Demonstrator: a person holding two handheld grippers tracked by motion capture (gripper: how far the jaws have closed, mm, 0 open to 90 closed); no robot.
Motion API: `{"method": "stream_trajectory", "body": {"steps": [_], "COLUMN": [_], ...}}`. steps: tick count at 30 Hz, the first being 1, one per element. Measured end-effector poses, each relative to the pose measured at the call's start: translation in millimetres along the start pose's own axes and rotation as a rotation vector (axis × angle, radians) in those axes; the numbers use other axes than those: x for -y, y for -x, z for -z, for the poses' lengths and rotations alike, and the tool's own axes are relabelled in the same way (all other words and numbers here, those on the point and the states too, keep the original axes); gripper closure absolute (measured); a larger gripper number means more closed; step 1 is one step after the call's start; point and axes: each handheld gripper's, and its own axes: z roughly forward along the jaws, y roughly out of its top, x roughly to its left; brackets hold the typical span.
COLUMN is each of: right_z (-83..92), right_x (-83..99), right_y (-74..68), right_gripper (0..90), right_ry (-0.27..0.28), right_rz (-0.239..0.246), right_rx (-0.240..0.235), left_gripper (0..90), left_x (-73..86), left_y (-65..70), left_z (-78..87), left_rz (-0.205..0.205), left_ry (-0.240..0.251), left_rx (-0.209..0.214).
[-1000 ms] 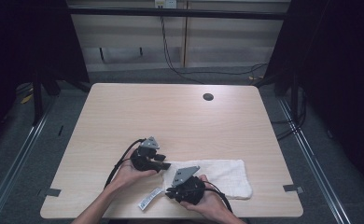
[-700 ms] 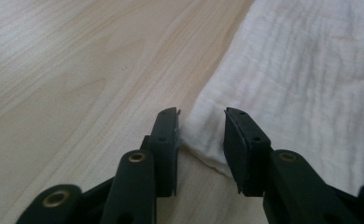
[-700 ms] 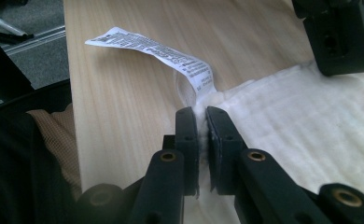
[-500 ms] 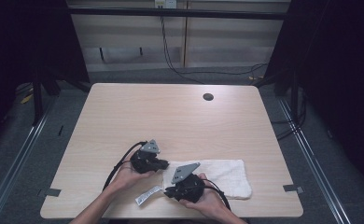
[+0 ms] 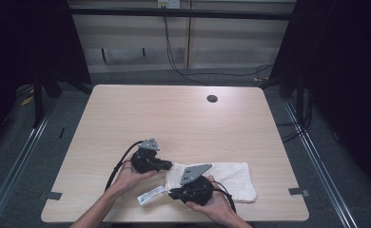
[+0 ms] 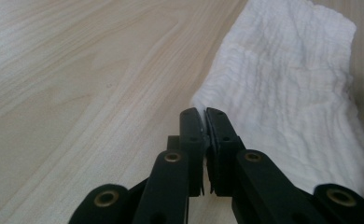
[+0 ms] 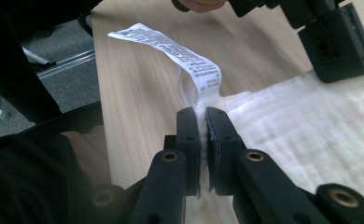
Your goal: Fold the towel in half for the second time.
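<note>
One white towel [image 5: 221,176] lies on the table [image 5: 174,118], with one printed label [image 5: 149,195] sticking out from its corner, and two grippers work on it. One dark round hole [image 5: 212,99] sits in the tabletop, well beyond the towel. The towel rests near the table's near edge, on the right half. Its long axis runs side to side along that edge, and the end with the label points left, toward the person's left hand.

The left gripper [image 6: 203,114] is clenched on the towel's far left corner; a sliver of white cloth shows between its pads. The right gripper [image 7: 202,112] is clenched on the near left corner, right where the label joins the cloth.

Compared with a second ago, the left gripper's jaws have just been closing, from spread apart to pinched on the cloth. The right gripper's grip is unchanged, and the towel lies where it did
</note>
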Motion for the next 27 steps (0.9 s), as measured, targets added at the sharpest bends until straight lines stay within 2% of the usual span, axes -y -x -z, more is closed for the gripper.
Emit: {"method": "stream_trajectory", "body": {"steps": [6, 11, 21, 27], "right_z": [2.9, 5.1, 8.7, 0.6], "right_x": [-5.0, -12.6, -24.5, -38.4], "right_y": [0.4, -1.4, 5.7, 6.8], "right_gripper": [84.9, 84.8, 84.8, 84.9], "right_ry": [0.025, 0.049, 0.086, 0.099], "right_rz": [-0.011, -0.004, -0.014, -0.011], "right_rx": [-0.012, -0.018, -0.017, -0.036], "left_gripper": [86.4, 86.4, 86.4, 86.4], "left_x": [-1.6, -4.3, -4.6, -1.9], "left_y": [-1.8, -4.8, -13.7, -20.1], "left_z": [6.9, 20.2, 40.3, 52.2], "left_rz": [0.018, 0.027, 0.06, 0.076], "left_ry": [0.031, 0.07, 0.121, 0.136], "left_rx": [0.012, 0.021, 0.002, -0.023]}}
